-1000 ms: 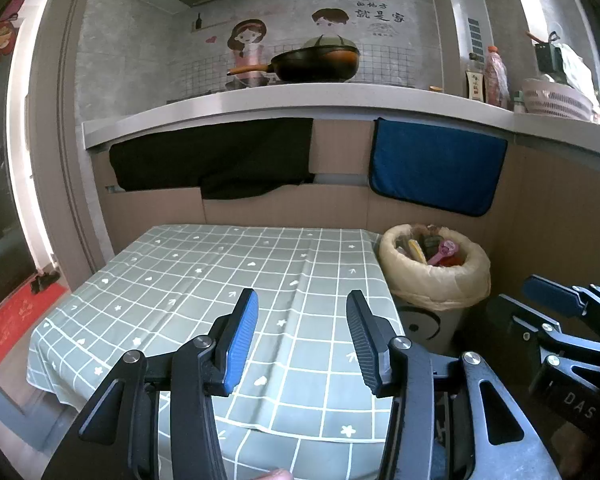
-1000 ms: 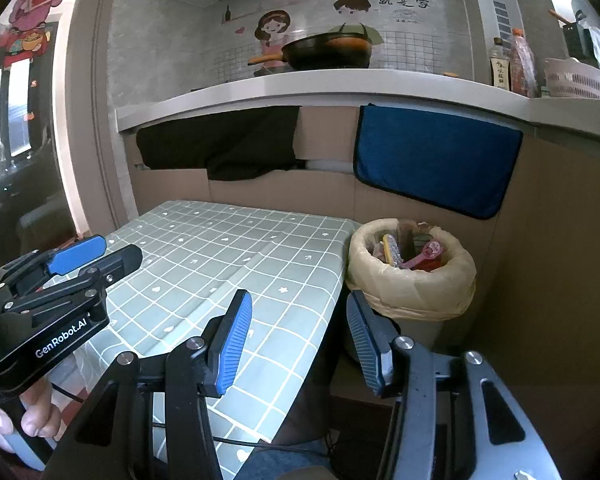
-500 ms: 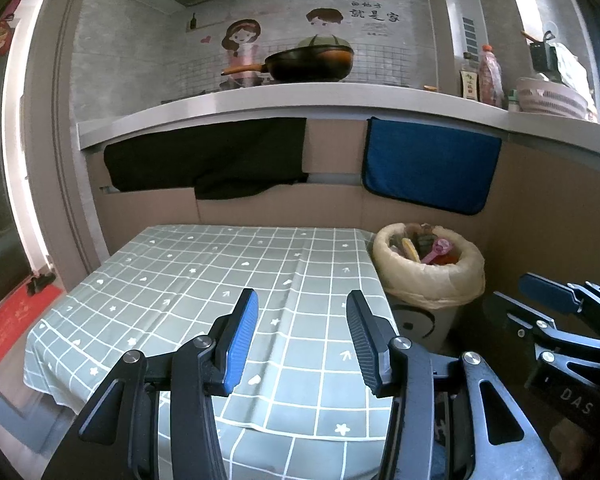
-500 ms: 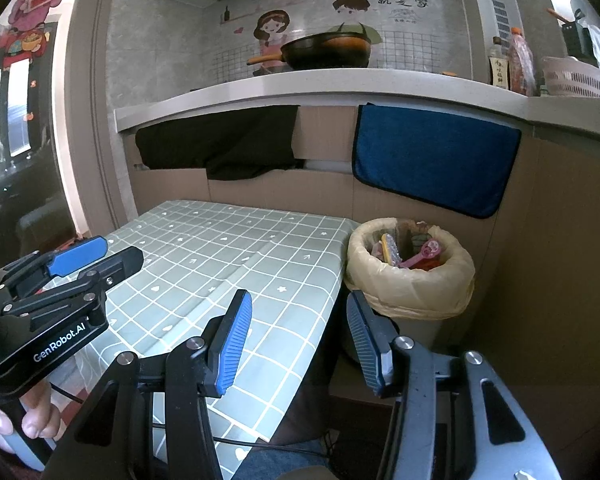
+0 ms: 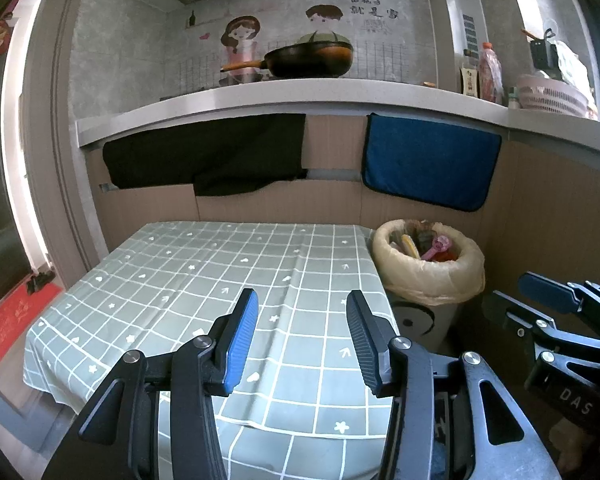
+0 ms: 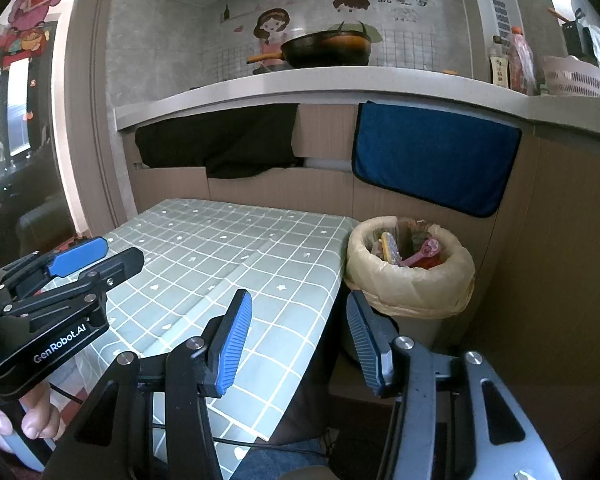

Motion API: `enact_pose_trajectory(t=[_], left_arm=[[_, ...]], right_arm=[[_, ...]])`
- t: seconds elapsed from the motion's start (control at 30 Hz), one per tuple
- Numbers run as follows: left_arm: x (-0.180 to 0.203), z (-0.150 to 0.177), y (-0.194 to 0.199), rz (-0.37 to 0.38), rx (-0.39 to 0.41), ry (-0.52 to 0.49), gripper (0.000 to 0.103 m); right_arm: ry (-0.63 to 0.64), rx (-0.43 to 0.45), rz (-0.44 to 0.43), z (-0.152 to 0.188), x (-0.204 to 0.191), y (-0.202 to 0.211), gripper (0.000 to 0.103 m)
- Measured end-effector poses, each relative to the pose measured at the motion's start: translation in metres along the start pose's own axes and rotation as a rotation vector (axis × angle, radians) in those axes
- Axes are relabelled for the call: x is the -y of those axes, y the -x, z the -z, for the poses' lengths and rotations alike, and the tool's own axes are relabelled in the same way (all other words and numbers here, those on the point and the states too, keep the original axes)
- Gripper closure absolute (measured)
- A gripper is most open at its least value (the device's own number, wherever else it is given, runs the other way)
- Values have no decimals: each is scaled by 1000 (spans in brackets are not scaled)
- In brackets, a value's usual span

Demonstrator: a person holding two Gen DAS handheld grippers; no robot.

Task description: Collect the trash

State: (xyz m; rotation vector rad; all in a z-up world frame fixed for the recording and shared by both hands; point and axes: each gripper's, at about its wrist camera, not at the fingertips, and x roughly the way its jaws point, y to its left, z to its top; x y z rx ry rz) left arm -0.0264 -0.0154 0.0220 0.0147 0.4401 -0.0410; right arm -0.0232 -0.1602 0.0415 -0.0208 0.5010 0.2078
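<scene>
Trash sits in the bin (image 5: 428,264), ahead and right of my left gripper (image 5: 300,340). Both grippers gape, holding nothing; right gripper (image 6: 296,344) too. I see no litter on the worktop (image 5: 204,272); I'd scan before reaching.

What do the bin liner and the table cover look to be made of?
Bin liner: thin translucent yellowish plastic film, judging by its crinkled, slightly glossy roll over the rim. Table cover: probably wipeable plastic or oilcloth, matte green with a printed white grid; it lies in smooth shallow creases and hangs stiffly at the edge.
</scene>
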Motion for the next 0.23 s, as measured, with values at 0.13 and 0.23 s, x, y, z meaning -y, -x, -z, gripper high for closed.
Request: enact_pose_trajectory(t=[0.13, 0.23], left_arm=[[-4, 0, -4, 6, -10, 1, 56], [-5, 1, -5, 8, -14, 4, 56]], right_arm=[[3, -7, -2, 1, 1, -2, 55], [4, -18, -7, 1, 3, -6, 55]])
